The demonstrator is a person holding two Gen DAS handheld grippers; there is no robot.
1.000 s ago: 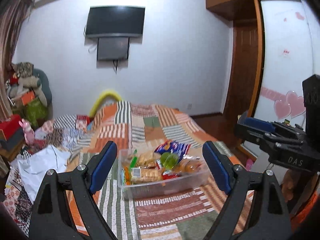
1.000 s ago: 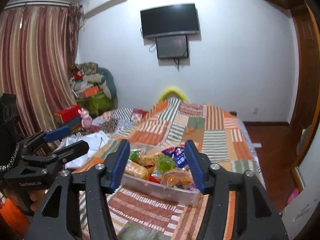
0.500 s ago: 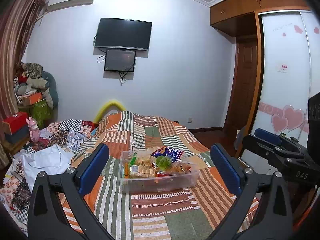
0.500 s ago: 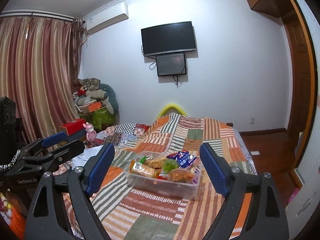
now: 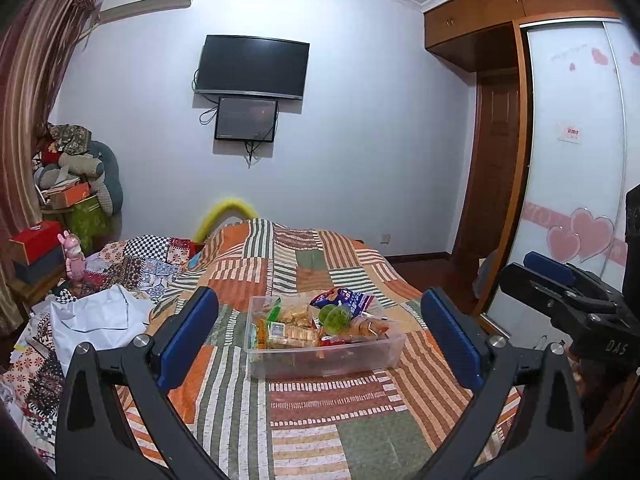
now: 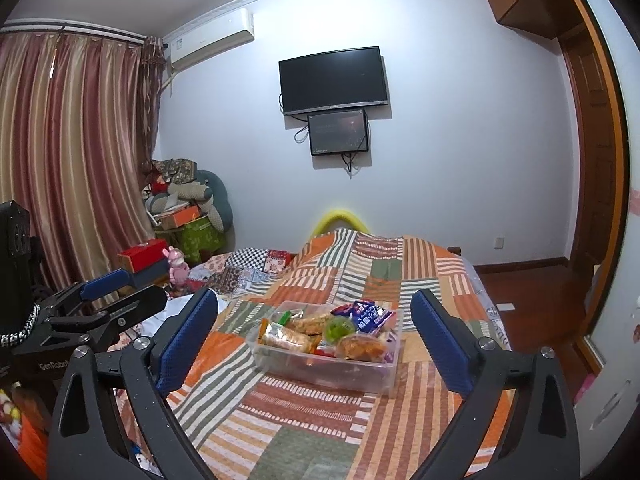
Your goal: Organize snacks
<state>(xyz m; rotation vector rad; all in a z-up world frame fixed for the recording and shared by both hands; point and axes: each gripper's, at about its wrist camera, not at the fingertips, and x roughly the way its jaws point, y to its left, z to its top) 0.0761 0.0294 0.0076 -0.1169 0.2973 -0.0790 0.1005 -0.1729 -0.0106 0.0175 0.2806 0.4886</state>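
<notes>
Left wrist view: a clear plastic bin sits on the patchwork quilt of the bed, straight ahead of you between the two fingers. It is rectangular, thin-walled, see-through, no lid on it. It is heaped with snacks: a blue crinkly chip bag sticking up at the back right, a round green cup in the middle, a clear-wrapped cracker pack at the front left, an orange-tinted bag at the right. Other packets are under these, too jumbled to name.

The quilt is fabric in orange, green and white striped blocks, slightly rumpled. A white cloth lies crumpled at the left edge of the bed.

Your left gripper has its jaws spread wide, holding nothing, touching nothing; the blue ribbed pads stand either side of the bin from this angle, but short of it.

Right wrist view: same bin sits slightly angled, blue bag at the far side, cracker pack near left. Your right gripper is also spread wide and empty, hanging above the quilt short of the bin. Your other gripper shows at the left edge, well apart from the bin.
</notes>
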